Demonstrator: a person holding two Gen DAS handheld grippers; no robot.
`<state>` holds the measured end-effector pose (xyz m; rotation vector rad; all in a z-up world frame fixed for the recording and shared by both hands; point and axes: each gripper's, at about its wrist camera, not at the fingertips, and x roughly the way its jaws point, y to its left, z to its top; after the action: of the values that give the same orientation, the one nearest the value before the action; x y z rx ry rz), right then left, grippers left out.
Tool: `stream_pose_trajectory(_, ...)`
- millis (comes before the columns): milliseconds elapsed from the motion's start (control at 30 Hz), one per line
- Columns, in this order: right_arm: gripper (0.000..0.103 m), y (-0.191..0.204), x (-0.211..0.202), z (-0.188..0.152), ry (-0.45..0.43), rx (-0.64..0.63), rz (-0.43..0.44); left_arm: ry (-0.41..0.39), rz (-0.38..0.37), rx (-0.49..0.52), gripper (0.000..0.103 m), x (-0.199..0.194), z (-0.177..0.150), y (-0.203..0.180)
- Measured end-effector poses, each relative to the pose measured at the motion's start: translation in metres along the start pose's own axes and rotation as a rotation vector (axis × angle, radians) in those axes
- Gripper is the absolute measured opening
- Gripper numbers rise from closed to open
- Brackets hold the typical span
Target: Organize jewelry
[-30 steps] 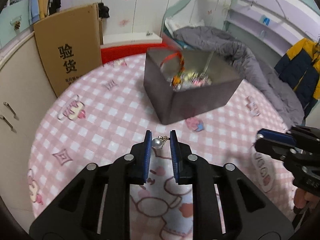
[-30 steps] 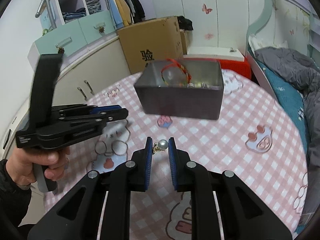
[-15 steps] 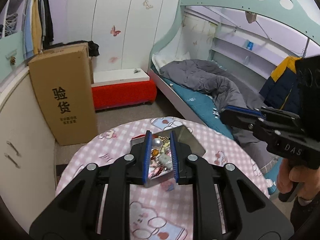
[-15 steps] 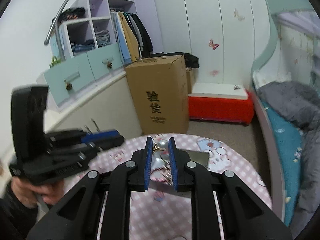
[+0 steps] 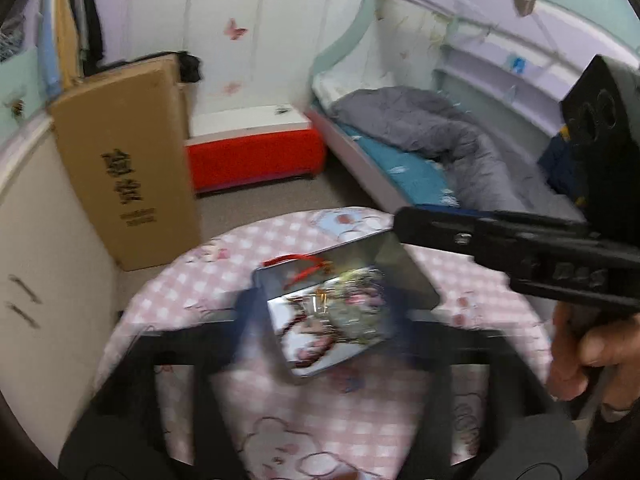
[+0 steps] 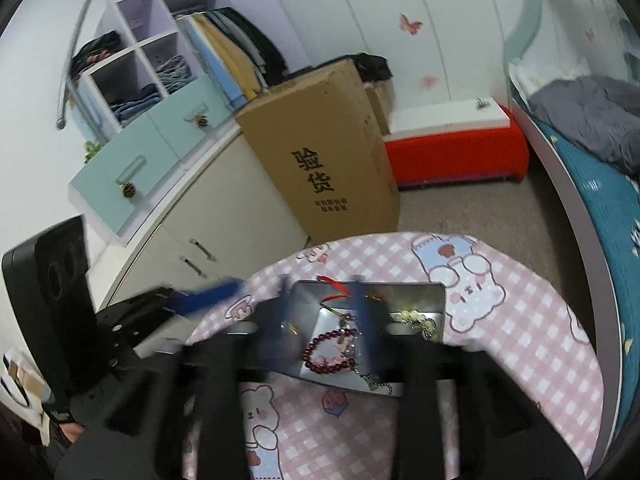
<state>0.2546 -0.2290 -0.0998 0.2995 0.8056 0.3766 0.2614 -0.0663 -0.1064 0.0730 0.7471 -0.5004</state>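
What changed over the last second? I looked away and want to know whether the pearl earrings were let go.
Both went from low over the table to above the metal box. The left hand-held gripper and right hand-held gripper each pinched a pearl earring; their jaws have just been opening, and no pearl shows between them. The box, its dark red bead bracelet and the cardboard carton stayed put.

wrist views angled down, sharing tin

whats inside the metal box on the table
Inside the metal box: a dark red bead bracelet, a red cord, pale beads and a tangle of small shiny pieces. The blurred gripper fingers cover parts of the inside.
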Motion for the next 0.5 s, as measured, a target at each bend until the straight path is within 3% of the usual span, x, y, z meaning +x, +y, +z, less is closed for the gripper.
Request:
stream_pose_trajectory(33,0.083,-0.003,-0.003,-0.001,-0.018,0.015,-0.015,-0.037,0.029,0.002,0.093,-0.005,-0.002,0.002)
stream_pose_trajectory(67,0.09,-0.005,-0.007,-0.003,-0.042,0.027,-0.018,-0.041,0.034,0.0,0.093,-0.007,-0.003,0.004)
stream_pose_trajectory(233,0.095,-0.013,-0.022,-0.007,-0.091,0.078,-0.051,-0.06,0.071,-0.055,0.093,-0.021,-0.006,0.019)
stream_pose_trajectory(500,0.095,0.003,-0.058,-0.018,-0.158,0.061,-0.093,-0.166,0.156,-0.133,0.093,-0.085,-0.024,0.028)
